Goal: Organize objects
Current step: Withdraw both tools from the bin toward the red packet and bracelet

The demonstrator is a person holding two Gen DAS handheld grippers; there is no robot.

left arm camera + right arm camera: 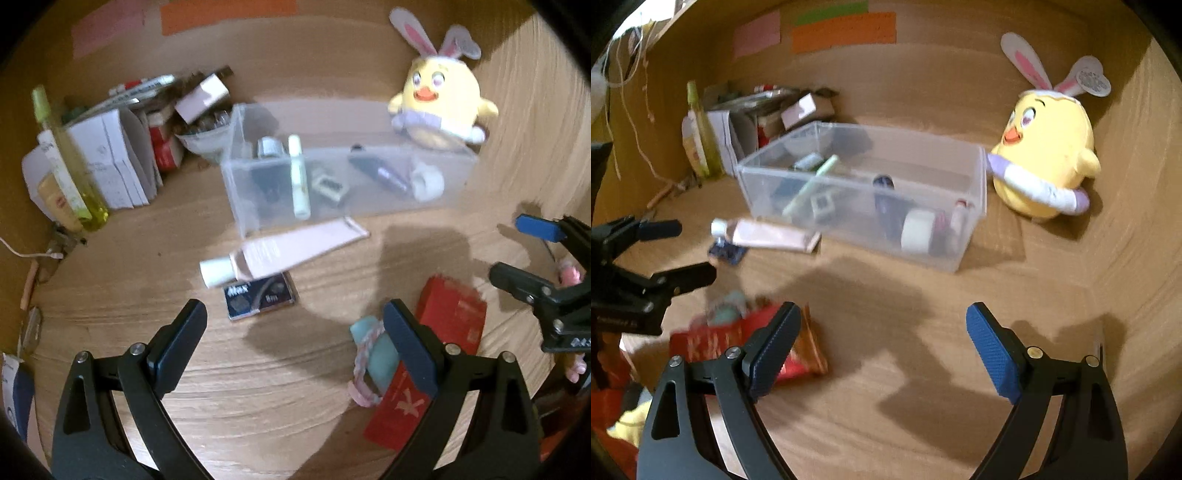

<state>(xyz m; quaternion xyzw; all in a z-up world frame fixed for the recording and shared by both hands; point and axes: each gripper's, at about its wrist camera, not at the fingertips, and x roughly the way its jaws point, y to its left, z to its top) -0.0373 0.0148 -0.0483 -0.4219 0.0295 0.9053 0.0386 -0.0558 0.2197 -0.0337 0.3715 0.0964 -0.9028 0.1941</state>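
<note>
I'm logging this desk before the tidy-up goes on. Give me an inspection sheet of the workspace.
Surface: wooden desk, with shadows across it.
Job's things: clear bin already holds small items, including a white roll; pink tube lies outside it on a dark card; red packets and a teal item are nearer.
Clutter: boxes and bottles piled at back left; yellow chick plush beside the bin.
Grippers: left gripper open, empty; right gripper open, empty.
Cables: white cable at left edge.
Surroundings: coloured paper strips on the back wall.
</note>
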